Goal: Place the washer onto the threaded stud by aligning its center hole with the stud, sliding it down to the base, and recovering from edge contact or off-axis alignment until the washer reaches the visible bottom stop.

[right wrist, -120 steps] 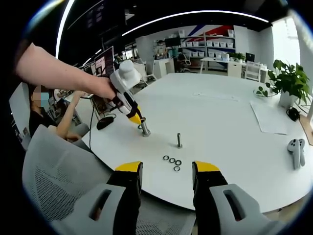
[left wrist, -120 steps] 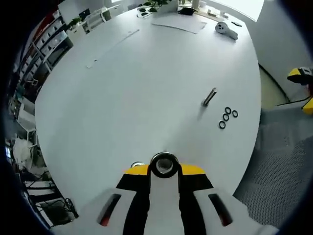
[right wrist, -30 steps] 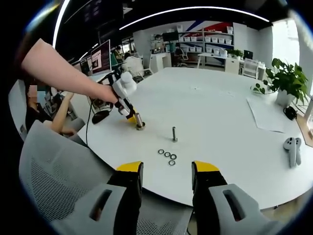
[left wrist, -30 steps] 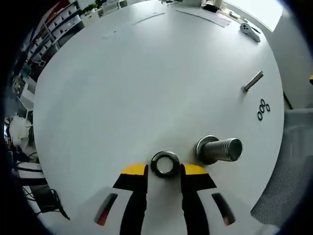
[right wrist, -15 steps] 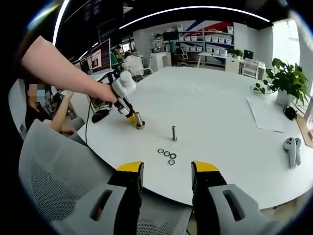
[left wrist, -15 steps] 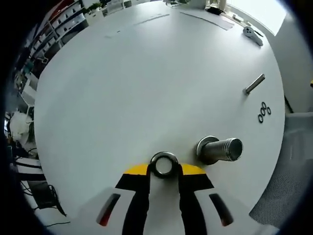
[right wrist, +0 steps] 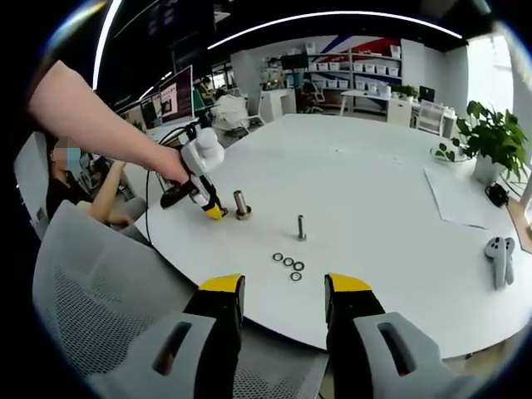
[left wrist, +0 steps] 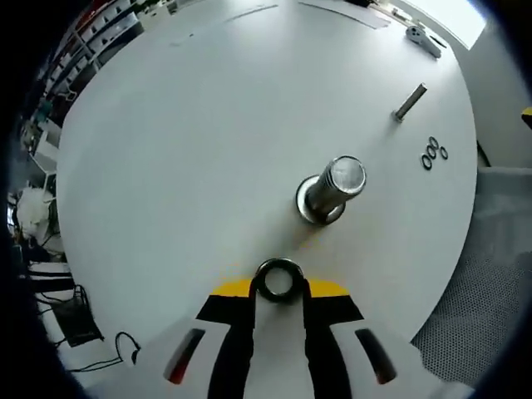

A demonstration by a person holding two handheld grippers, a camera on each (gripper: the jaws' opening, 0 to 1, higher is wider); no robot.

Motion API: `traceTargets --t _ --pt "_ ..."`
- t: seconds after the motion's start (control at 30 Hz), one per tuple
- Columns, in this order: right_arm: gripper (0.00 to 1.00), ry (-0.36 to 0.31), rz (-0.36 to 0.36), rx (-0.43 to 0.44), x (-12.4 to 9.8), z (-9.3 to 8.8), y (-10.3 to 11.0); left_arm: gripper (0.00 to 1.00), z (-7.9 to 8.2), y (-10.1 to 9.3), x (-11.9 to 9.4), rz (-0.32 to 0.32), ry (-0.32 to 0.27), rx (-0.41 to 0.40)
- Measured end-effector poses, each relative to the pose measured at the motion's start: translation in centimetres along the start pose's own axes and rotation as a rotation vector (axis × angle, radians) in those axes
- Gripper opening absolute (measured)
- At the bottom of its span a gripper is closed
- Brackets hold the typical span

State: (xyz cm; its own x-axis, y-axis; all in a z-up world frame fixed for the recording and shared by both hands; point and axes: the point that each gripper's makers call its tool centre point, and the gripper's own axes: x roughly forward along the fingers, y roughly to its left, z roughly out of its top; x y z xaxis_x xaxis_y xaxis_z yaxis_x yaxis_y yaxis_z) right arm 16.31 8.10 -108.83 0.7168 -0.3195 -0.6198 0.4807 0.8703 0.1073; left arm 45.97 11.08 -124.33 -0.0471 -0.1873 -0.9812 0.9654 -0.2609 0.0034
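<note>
Left claw point(left wrist: 279, 287), clamped on washer point(left wrist: 278, 278), is held short of upright stud point(left wrist: 332, 189); right claw point(right wrist: 273, 293), held apart, lies farther off.

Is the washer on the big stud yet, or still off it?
Off. The washer sits pinched between the left tongs, short of the big stud, which stands upright on the table with its top bare.

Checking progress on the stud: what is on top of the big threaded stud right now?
Nothing sits on the threaded stud; its top is bare. The washer is in the left gripper, beside the stud.
</note>
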Motion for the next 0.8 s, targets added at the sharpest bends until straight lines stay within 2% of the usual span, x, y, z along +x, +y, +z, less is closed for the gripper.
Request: traceTargets --t 0.1,0.17,0.23,0.37,0.43,0.57,0.7,0.8 --pt "0.41 0.002 0.006 -0.005 0.0 0.0 0.1 0.20 -1.1 -1.3 -0.4 -0.005 0.026 0.004" --pt "0.41 -0.001 0.011 -0.007 -0.1 0.1 0.2 0.20 -1.6 -1.4 -0.6 -0.006 0.044 0.004" --pt "0.41 -0.002 0.015 -0.009 -0.1 0.1 0.3 0.20 -2.0 -2.4 -0.9 0.000 0.049 -0.011" --pt "0.40 -0.003 0.032 -0.017 0.0 0.1 0.6 0.20 -2.4 -2.7 -0.7 -0.001 0.044 -0.026" --pt "0.40 -0.006 0.036 -0.016 0.1 0.1 0.7 0.20 -3.0 -3.4 -0.9 -0.010 0.067 -0.010" --pt "0.40 -0.011 0.040 -0.017 0.1 0.3 0.7 0.20 -3.6 -3.6 -1.0 -0.014 0.085 0.003" --pt "0.40 -0.014 0.040 -0.015 0.0 0.3 0.8 0.21 -3.5 -3.2 -0.9 -0.013 0.055 -0.017" --pt "0.40 -0.014 0.040 -0.015 0.0 0.3 0.8 0.21 -3.3 -3.2 -0.7 -0.019 0.060 -0.041"
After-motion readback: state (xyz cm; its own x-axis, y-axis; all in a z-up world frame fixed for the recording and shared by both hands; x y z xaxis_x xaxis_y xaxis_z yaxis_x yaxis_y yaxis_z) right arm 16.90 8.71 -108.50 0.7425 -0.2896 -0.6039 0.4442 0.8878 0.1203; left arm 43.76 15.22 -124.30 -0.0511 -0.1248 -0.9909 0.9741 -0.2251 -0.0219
